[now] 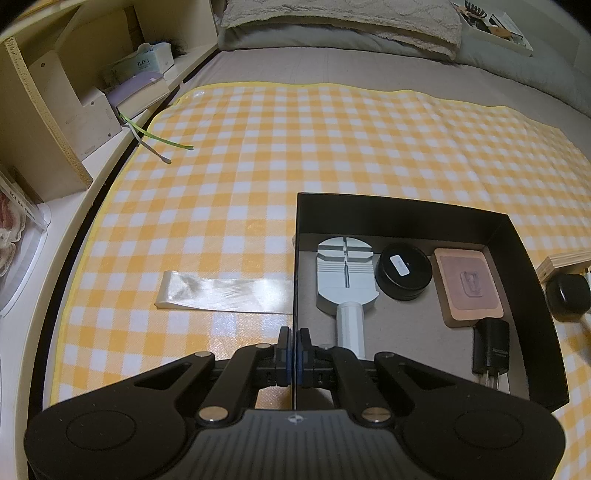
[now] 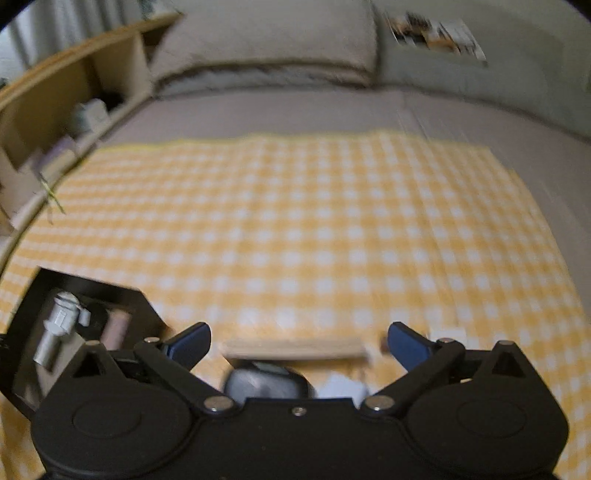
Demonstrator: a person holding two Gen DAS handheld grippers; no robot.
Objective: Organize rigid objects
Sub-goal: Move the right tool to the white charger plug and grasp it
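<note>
A black box point(image 1: 406, 218) sits on the yellow checked cloth. Inside it lie a grey watch-band tool point(image 1: 345, 280), a round black tin point(image 1: 403, 272), a pink-brown pad point(image 1: 468, 286) and a black charger plug point(image 1: 490, 350). My left gripper point(image 1: 294, 354) is shut on the box's left wall. Outside the box to the right lie another black tin point(image 1: 569, 297) and a wooden block point(image 1: 565, 263). In the blurred right wrist view, my right gripper point(image 2: 297, 341) is open above the wooden block point(image 2: 295, 349) and a dark round object point(image 2: 264, 382). The box point(image 2: 92, 295) is at its left.
A clear plastic strip point(image 1: 225, 291) lies left of the box. Shelves with boxes and books point(image 1: 92, 92) run along the left side. Pillows point(image 1: 340, 22) lie at the head of the bed. A white object point(image 2: 341, 387) lies under the right gripper.
</note>
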